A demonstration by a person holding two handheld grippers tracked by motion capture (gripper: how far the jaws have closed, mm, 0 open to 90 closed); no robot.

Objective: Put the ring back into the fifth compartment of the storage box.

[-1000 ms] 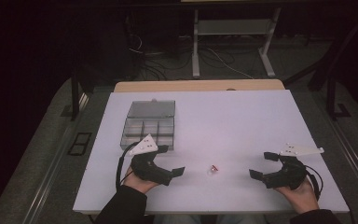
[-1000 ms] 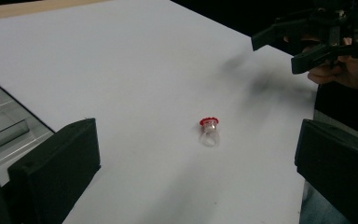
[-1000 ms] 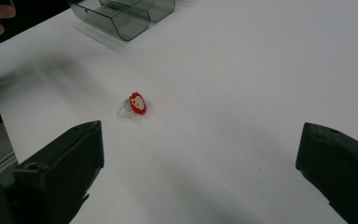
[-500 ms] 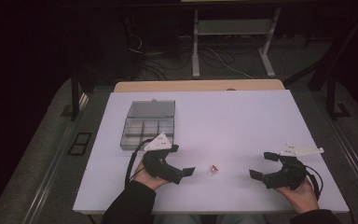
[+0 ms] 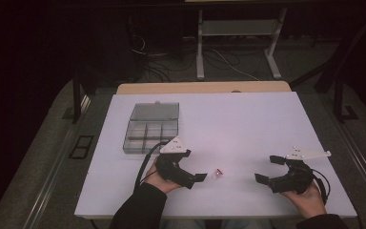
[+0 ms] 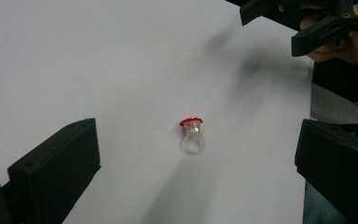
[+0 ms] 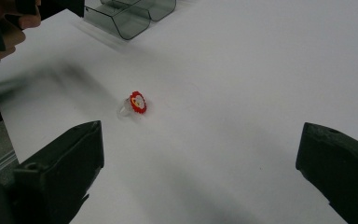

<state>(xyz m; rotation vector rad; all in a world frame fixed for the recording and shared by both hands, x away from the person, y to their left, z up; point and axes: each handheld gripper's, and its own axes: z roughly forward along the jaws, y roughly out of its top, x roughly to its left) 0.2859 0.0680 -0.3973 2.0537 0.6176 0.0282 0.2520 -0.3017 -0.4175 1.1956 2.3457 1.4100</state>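
Two grippers rest low over a white table (image 5: 248,124), with one small thing between them. Farthest left in the high view, toward the table's far left part, sits a clear grey compartment box (image 5: 151,129) with its lid folded back; it stands apart from everything else. Just in front of it and nearer the person is the left gripper (image 5: 198,180), held in the left hand (image 5: 158,181), its cable looping back beside the wrist. Its jaws are spread wide and hold nothing; in the left gripper view they stand far apart at either side of the picture.

Right beside that gripper's tips, on the bare tabletop, lies a small toy ring (image 5: 217,173) with a clear band and a red top. In the left gripper view the ring (image 6: 192,134) sits on the table ahead of the jaws, roughly midway across the gap, touching neither.

Farther right, well apart from the ring, the right gripper (image 5: 265,169) rests in the right hand (image 5: 307,198) near the table's front right corner. Its jaws are also released and empty, pointing toward the ring (image 7: 133,105).
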